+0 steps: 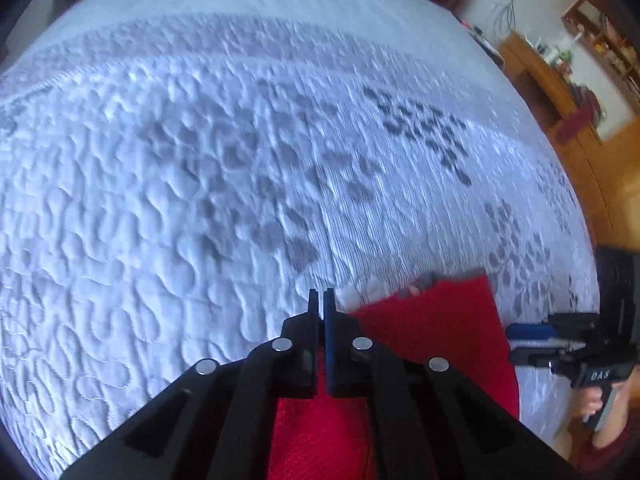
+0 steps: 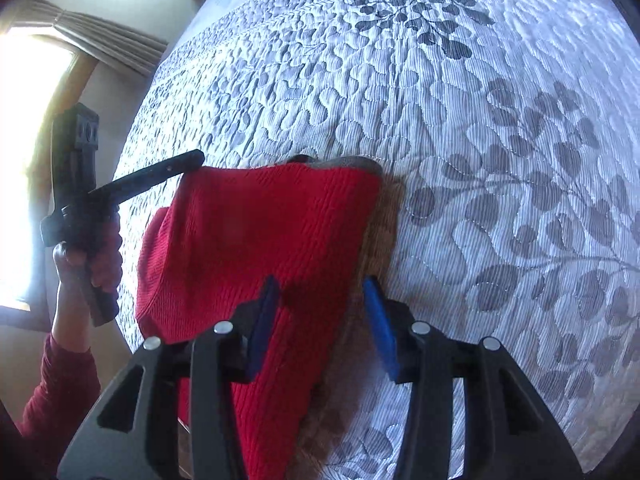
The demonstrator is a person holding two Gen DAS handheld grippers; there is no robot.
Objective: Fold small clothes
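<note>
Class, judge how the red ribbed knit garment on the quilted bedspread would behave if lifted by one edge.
The red ribbed knit garment would probably droop: its folded edge already curves softly. The quilted bedspread looks textured, so pushing likely bunches it. The open right gripper might catch only one layer.

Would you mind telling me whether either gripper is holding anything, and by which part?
The left gripper pinches the red garment at its far left corner. The right gripper holds nothing; its jaws stand open over the garment's right edge.
</note>
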